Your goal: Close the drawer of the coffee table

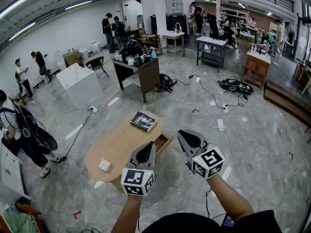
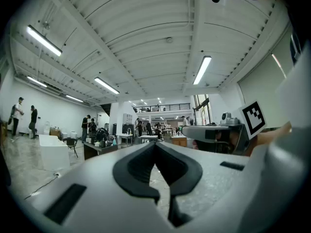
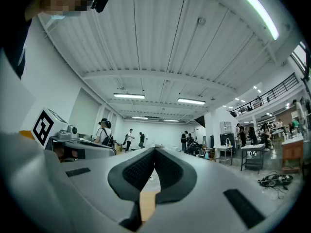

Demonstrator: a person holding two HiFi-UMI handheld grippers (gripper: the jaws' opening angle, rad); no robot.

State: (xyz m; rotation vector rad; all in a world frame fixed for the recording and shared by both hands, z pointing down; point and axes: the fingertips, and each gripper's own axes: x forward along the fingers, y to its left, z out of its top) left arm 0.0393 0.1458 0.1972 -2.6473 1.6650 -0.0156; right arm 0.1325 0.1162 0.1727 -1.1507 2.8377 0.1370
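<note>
In the head view, the oval wooden coffee table point(image 1: 119, 144) stands on the grey floor ahead of me. Its drawer point(image 1: 163, 142) is pulled out on the table's right side. My left gripper point(image 1: 147, 149) is held in the air over the table's near right end, jaws shut and empty. My right gripper point(image 1: 184, 136) hovers just right of the drawer, also shut with nothing in it. In both gripper views the jaws point up across the room: left gripper point(image 2: 155, 144) and right gripper point(image 3: 154, 150) each have tips meeting, and a strip of wood shows low between the right jaws.
A dark book point(image 1: 143, 121) and a small white box point(image 1: 104, 165) lie on the table. Cables and a power strip point(image 1: 220, 124) run over the floor to the right. A person point(image 1: 24, 130) crouches at the left. A dark desk point(image 1: 138, 72) and a white cabinet point(image 1: 80, 84) stand beyond.
</note>
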